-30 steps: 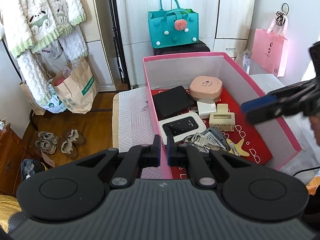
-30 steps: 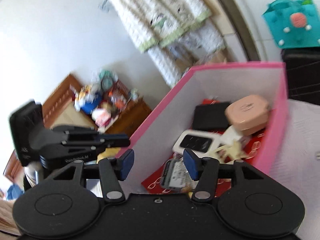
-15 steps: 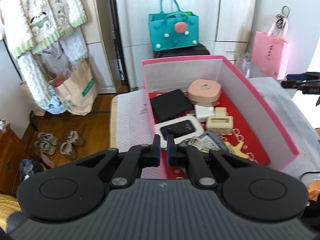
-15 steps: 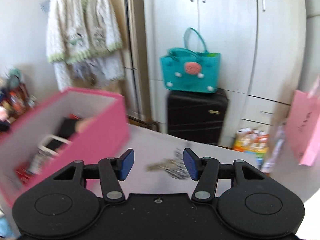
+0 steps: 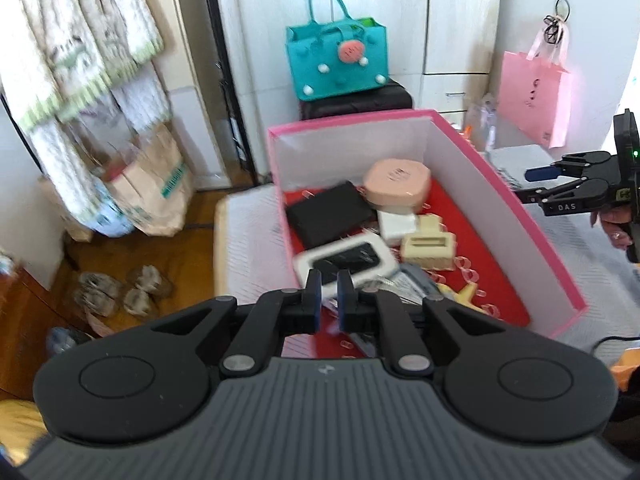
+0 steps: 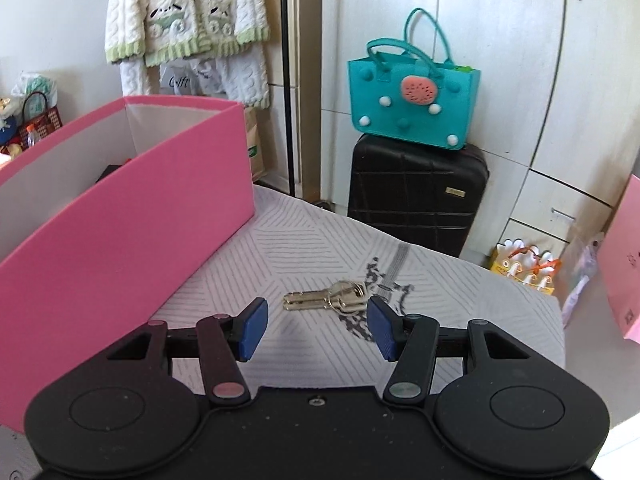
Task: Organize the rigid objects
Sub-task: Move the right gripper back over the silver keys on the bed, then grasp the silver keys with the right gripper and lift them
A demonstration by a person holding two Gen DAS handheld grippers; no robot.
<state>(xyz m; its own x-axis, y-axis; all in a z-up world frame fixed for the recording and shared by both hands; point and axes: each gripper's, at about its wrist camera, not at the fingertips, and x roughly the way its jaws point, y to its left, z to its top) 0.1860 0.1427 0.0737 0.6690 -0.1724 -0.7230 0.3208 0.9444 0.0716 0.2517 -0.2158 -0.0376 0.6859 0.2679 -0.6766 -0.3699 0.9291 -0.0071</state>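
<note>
Bedspread keys newly before released right claw; left claw clenched, empty.

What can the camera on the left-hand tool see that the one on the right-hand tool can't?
Only the left wrist view looks down into the pink box: a black wallet, a peach case, a cream hair clip and a white-framed device. It also catches the right gripper, jaws apart, off to the side.

Only the right wrist view shows the keys lying on the patterned cover, outside the box, just ahead of the open jaws.

Both show the box, the teal bag and the black suitcase under it.
</note>
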